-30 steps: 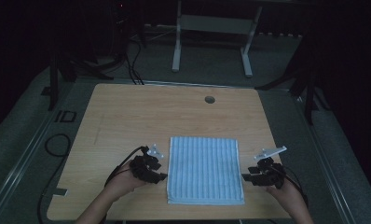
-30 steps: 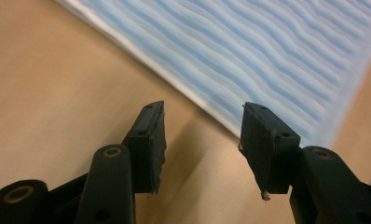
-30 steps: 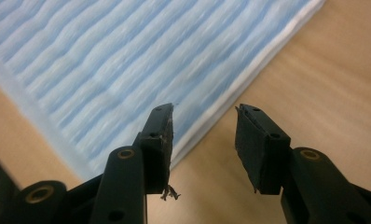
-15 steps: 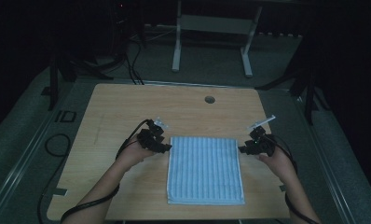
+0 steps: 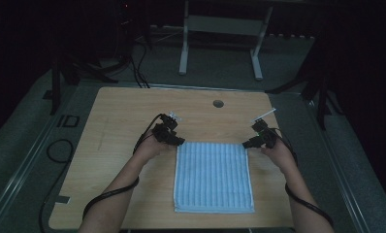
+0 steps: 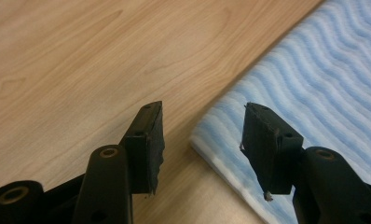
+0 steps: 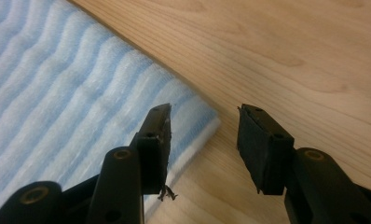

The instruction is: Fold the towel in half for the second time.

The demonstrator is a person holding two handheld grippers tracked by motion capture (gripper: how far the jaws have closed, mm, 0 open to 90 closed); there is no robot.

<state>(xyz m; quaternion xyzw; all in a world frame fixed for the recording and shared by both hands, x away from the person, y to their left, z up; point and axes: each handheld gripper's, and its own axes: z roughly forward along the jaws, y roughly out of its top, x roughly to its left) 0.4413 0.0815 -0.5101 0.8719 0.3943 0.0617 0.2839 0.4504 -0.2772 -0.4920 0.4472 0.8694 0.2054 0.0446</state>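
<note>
Both tongs have been carried forward to the blue towel's [image 5: 214, 175] far corners on the worktop [image 5: 123, 116]; left tongs [image 6: 200, 135] and right tongs [image 7: 203, 135] are held wide, nothing gripped.

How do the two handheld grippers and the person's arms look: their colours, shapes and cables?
The left gripper and the right gripper each have two black jaws on round-holed links, ending in flat, rectangular dark pads with frayed edges. In the high view, a black cable trails from each along the forearm, and a small grey plate tops each gripper. The forearms are bare, without sleeves.
</note>
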